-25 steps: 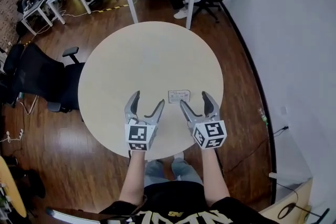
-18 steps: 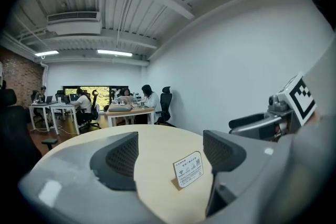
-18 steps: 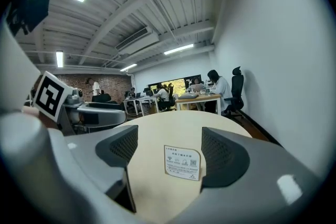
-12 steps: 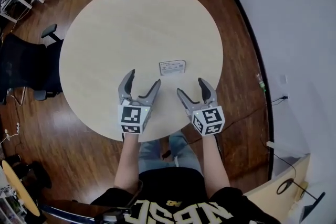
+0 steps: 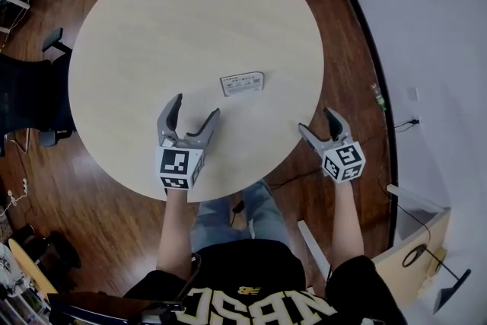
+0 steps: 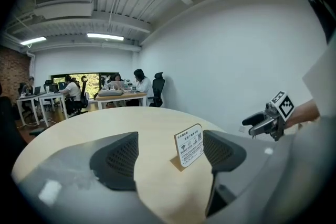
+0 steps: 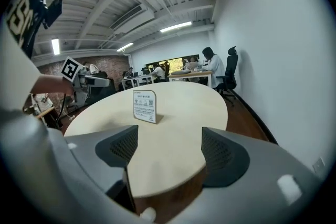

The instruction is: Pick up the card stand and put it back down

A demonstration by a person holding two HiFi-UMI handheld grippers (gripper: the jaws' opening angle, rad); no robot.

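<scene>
card stand (image 5: 242, 84) upright between two open-jawed grippers

My left tongs (image 5: 195, 107) hover over the near part of the surface (image 5: 152, 27), jaws spread wide with nothing between them, tips pointing away from me toward its middle. My right tongs (image 5: 316, 121) are held out wide to my right, their body off the surface and only the tips reaching its near right rim, jaws likewise parted and empty. Both bare forearms reach forward from my body, the left forearm (image 5: 173, 232) almost straight ahead, the right forearm (image 5: 344, 217) outside the rim.
</scene>
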